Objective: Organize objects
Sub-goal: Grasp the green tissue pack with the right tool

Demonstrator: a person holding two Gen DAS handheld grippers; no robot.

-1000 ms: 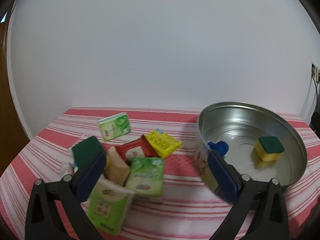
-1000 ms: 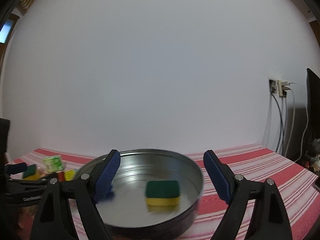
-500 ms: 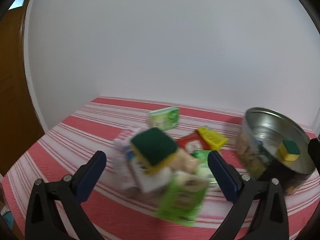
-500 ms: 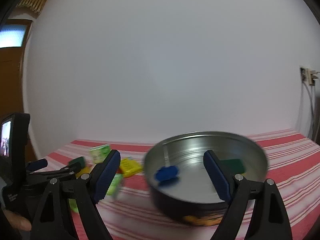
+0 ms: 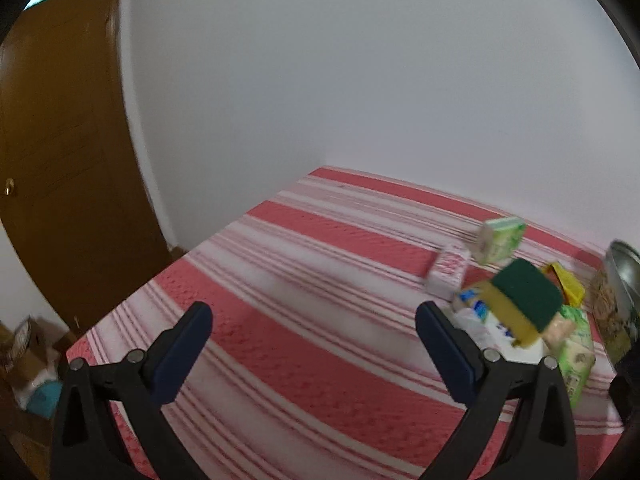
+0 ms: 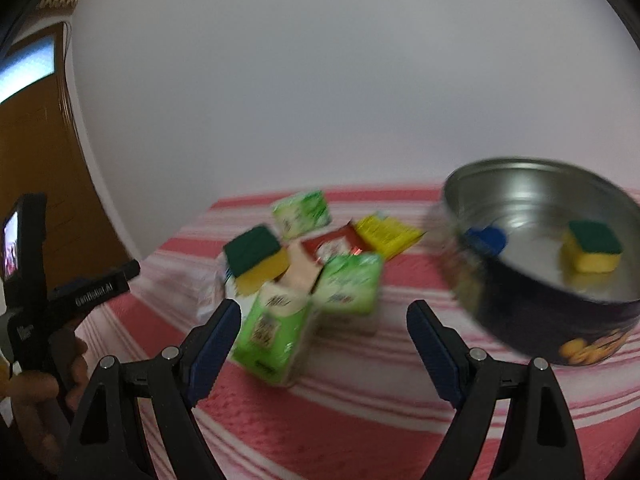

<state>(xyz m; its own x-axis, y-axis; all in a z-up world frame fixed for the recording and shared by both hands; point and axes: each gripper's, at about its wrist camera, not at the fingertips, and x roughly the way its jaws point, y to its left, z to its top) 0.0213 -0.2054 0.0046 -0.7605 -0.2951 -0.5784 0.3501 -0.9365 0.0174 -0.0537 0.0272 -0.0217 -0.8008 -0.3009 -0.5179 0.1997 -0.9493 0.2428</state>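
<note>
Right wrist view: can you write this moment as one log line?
right gripper: jaws open, empty | left gripper: jaws open, empty | sponge: in tin | second sponge: on packet pile

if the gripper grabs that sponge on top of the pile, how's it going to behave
The sponge is probably light and squashy, so open jaws should compress it. It sits tilted atop loose packets, so a push would likely slide it off or shift them.
</note>
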